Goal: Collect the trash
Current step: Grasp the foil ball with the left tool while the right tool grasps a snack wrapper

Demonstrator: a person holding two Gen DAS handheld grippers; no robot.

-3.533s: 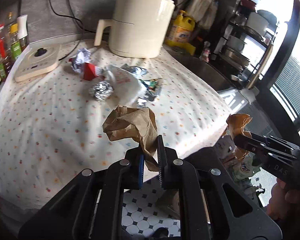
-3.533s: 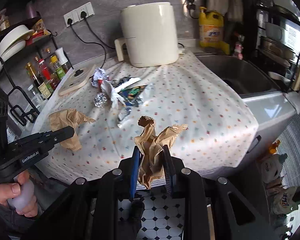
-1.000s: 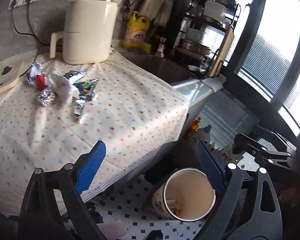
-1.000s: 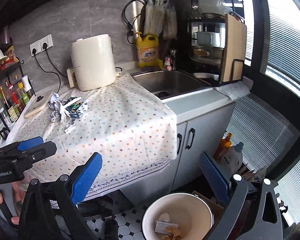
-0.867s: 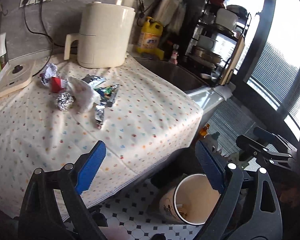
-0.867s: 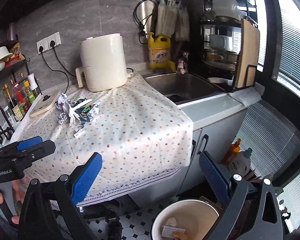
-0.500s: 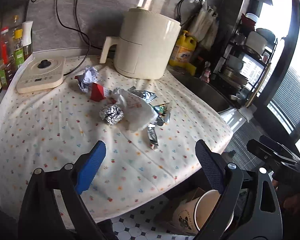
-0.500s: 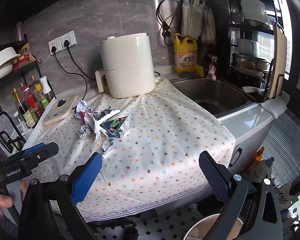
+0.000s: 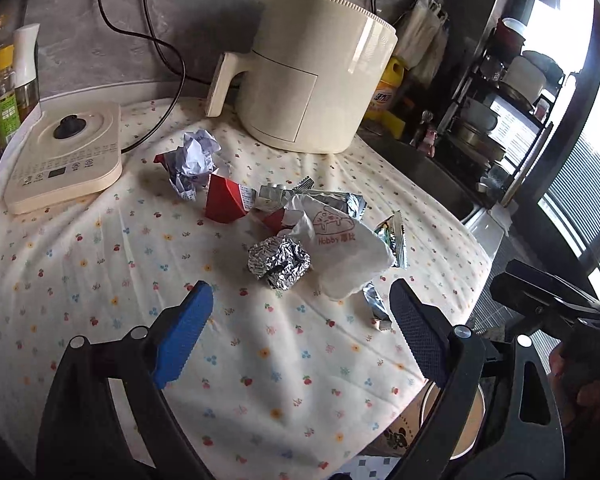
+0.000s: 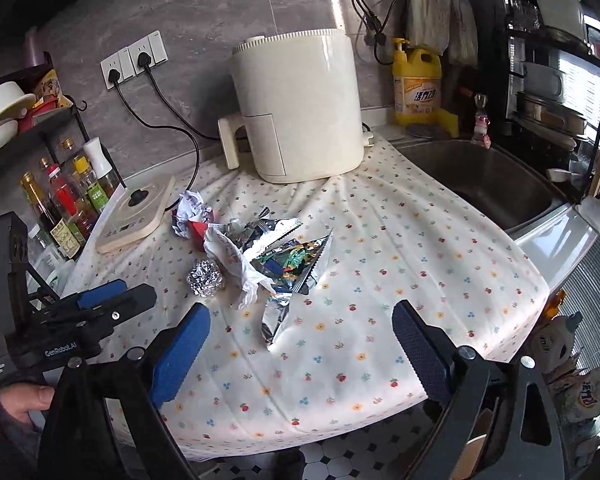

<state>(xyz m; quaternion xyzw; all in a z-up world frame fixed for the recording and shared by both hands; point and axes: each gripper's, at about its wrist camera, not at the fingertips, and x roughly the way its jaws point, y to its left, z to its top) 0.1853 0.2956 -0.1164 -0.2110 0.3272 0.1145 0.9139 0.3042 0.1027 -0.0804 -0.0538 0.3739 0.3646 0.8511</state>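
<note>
The trash lies in one loose heap on the cloth-covered bench (image 9: 100, 280), toward its back half and in front of the cream air fryer (image 9: 312, 76). Both grippers hang empty above the bench's near edge: the left gripper (image 9: 300, 332) has its jaws spread wide, and so does the right gripper (image 10: 300, 344).

Nearest the left gripper is the foil ball (image 9: 279, 263), light and crushable. It should dent rather than slip, so a pinch across its middle looks safe. Touching it on the right is the white paper wrapper (image 9: 344, 256), thin and floppy; a grab at its crumpled upper end would probably hold better than at the flat sheet. The red carton (image 9: 222, 200) behind is stiffer, with folded edges to close on. The crumpled paper wad (image 9: 194, 158) at the back of the heap is soft and nearly weightless.

From the right wrist view, the foil snack wrappers (image 10: 296, 256) lie flat and overlapping, slick and shiny, with one twisted strip (image 10: 274, 316) trailing toward the near edge. These seem the likeliest to slide out, so a bunched or folded part is the better hold.

Everything looks light enough that dragging neighbours along is the main risk.
</note>
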